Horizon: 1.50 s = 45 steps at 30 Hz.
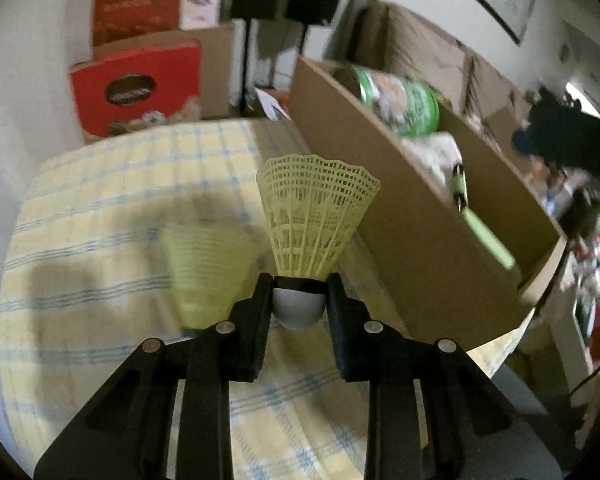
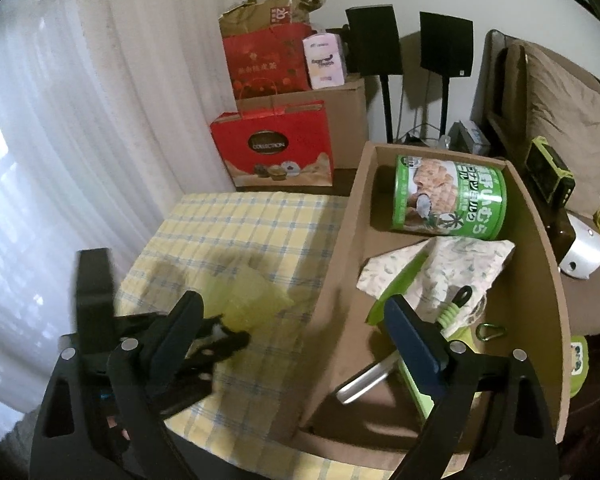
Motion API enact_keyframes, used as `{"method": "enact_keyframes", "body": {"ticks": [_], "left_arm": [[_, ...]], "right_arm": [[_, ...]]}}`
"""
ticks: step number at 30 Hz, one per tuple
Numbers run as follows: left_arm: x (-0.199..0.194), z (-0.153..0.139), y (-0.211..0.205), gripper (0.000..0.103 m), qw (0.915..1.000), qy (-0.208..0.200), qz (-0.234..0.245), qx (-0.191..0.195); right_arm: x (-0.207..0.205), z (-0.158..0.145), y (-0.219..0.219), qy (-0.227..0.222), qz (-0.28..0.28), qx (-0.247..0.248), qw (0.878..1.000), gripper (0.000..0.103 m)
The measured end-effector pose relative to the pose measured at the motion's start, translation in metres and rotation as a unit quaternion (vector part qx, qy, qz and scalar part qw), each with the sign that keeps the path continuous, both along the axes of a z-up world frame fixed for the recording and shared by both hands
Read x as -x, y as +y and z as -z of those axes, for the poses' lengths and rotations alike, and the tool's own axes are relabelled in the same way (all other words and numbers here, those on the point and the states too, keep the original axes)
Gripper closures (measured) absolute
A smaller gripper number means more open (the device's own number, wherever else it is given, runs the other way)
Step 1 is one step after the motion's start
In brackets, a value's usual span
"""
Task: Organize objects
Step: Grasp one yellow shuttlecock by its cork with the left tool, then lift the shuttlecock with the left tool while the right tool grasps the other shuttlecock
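Shuttlecock (image 1: 316,216) cork clamped in left gripper (image 1: 299,300)

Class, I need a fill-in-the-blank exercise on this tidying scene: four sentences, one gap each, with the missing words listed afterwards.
1. The left gripper grips a yellow shuttlecock by its white ____.
2. The green can lies on its ____ inside the cardboard box.
3. The right gripper stands ____, with nothing between its fingers.
4. A second shuttlecock rests on the ____ tablecloth.

Missing words: cork (base); side; open; checked
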State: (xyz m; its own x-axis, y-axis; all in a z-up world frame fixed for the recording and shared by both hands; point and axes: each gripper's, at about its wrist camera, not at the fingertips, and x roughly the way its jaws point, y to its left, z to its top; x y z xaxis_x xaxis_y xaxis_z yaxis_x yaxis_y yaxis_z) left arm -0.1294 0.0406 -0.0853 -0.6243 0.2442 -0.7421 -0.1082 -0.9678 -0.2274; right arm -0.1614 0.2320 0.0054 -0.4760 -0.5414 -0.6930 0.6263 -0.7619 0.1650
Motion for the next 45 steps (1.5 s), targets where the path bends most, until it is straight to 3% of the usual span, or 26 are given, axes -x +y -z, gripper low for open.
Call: {"method": "enact_keyframes", "body": {"ticks": [6,13,24,30,35,45], "left_arm": [[-0.02,-0.03,-0.036,0.078,0.9972,0.021,-0.071,0.013],[-0.033,-0.045,-0.065,0.078,0.9912,0.023,-0.126,0.03],[-0.051,-0.042,-0.092,0.078,0.9819,0.027,-0.186,0.025],[-0.062,-0.039,-0.102,0.078,0.9748,0.03,-0.219,0.028],[-0.067,-0.031,-0.11,0.078,0.9711,0.026,-0.236,0.022],[-0.072,-0.018,-0.118,0.078,0.969,0.018,-0.246,0.01]], "right_arm": [[0.002,0.004,-0.019,0.001,-0.008,-0.005,1.0,0.015],[0.001,0.016,-0.043,-0.008,-0.016,-0.01,1.0,0.016],[-0.008,0.039,-0.085,-0.027,-0.028,-0.019,0.999,0.019],[-0.021,0.074,-0.114,-0.043,-0.03,-0.041,0.998,0.029],[-0.024,0.1,-0.122,-0.057,-0.01,-0.05,0.997,0.043],[-0.026,0.121,-0.129,-0.085,0.014,-0.044,0.995,0.047]]}}
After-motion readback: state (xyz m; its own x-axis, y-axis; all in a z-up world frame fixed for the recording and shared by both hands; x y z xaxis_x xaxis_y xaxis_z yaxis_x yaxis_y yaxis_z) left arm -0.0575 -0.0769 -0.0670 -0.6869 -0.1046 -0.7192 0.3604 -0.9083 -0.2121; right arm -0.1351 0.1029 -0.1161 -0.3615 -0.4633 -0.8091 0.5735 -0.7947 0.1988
